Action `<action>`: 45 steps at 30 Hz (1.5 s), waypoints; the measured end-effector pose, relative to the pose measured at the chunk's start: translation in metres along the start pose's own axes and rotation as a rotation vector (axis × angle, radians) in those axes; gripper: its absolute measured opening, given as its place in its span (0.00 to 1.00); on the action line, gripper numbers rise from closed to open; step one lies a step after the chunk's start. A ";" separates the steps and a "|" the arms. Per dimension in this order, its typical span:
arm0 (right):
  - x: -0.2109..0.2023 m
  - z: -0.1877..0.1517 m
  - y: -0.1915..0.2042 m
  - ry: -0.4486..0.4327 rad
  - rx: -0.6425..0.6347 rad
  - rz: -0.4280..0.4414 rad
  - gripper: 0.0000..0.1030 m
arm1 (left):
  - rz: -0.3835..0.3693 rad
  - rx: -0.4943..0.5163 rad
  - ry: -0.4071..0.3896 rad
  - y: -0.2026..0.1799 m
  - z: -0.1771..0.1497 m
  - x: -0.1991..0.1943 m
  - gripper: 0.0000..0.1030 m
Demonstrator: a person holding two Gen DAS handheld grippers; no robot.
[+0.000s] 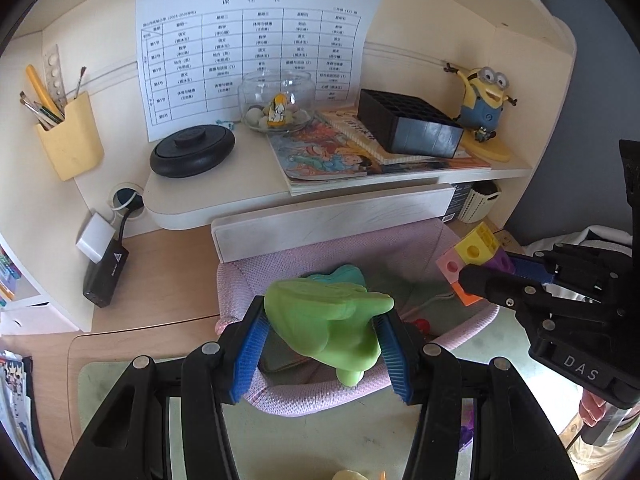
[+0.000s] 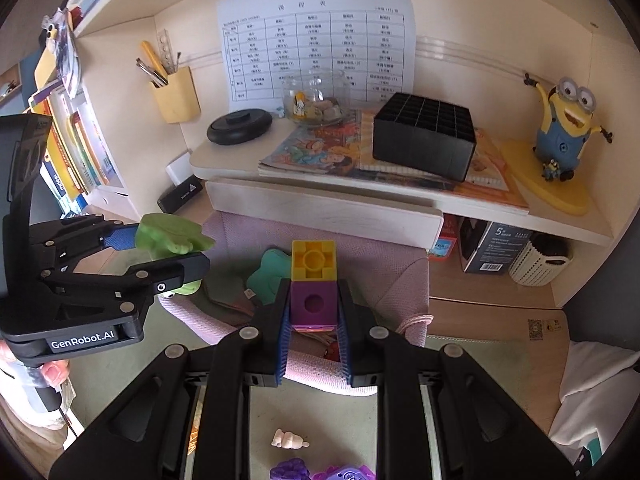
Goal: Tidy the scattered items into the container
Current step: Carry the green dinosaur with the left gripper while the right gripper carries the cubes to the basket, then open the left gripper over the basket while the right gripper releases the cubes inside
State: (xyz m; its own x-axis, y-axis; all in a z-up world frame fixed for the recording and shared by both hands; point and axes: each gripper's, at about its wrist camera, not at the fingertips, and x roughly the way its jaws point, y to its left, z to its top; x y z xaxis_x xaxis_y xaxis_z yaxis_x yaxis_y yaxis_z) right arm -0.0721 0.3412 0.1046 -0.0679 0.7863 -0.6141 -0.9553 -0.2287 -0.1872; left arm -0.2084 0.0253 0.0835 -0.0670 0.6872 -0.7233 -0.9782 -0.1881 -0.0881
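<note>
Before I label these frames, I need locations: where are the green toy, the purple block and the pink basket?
green toy (image 1: 328,316), left wrist view, middle of its body.
purple block (image 2: 313,303), right wrist view, front face.
pink basket (image 2: 384,264), right wrist view, inner back wall.

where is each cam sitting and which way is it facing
Left wrist: on the left gripper, facing the desk shelf, looking along its fingers clamped on the green toy above the pink basket; the right gripper enters from the right.
Right wrist: on the right gripper, same heading, clamped on the block stack; the left gripper enters from the left.
Shared: basket, timetable sheet, both toys.
</note>
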 end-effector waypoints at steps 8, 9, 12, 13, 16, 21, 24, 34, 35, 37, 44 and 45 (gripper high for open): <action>0.019 0.000 -0.010 0.048 0.023 0.005 0.17 | -0.001 0.000 0.060 0.004 0.004 0.025 0.48; 0.021 0.000 -0.011 0.052 0.024 0.005 0.17 | -0.004 -0.002 0.067 0.004 0.004 0.028 0.48; 0.026 0.000 -0.013 0.064 0.026 0.001 0.17 | -0.024 -0.019 0.085 0.006 0.005 0.035 0.49; 0.027 0.000 -0.013 0.068 0.027 0.000 0.17 | -0.025 -0.030 0.092 0.007 0.006 0.037 0.52; 0.029 0.001 -0.014 0.066 0.035 -0.007 0.19 | -0.014 -0.050 0.102 0.008 0.010 0.036 0.76; 0.024 0.001 -0.020 0.044 0.077 0.018 0.33 | -0.004 -0.065 0.096 0.010 0.012 0.029 0.76; 0.019 0.000 -0.020 0.040 0.077 0.020 0.33 | -0.001 -0.074 0.116 0.013 0.010 0.029 0.76; 0.001 -0.010 -0.013 0.039 0.054 0.032 0.33 | 0.034 -0.049 0.141 0.015 -0.001 0.017 0.77; -0.002 -0.012 -0.013 0.037 0.052 0.032 0.33 | 0.041 -0.047 0.141 0.014 -0.003 0.015 0.77; -0.006 -0.015 -0.011 0.032 0.046 0.027 0.33 | 0.052 -0.043 0.135 0.014 -0.005 0.012 0.77; -0.017 -0.023 -0.008 0.021 0.046 0.029 0.33 | 0.047 -0.035 0.130 0.015 -0.013 -0.002 0.77; -0.019 -0.024 -0.007 0.019 0.045 0.029 0.33 | 0.043 -0.031 0.129 0.015 -0.013 -0.004 0.77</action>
State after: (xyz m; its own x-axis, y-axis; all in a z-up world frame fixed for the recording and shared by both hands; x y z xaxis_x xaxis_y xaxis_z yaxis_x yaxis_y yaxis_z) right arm -0.0572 0.3140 0.0995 -0.0901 0.7684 -0.6336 -0.9650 -0.2247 -0.1354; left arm -0.2198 0.0103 0.0762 -0.0812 0.5821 -0.8091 -0.9682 -0.2390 -0.0747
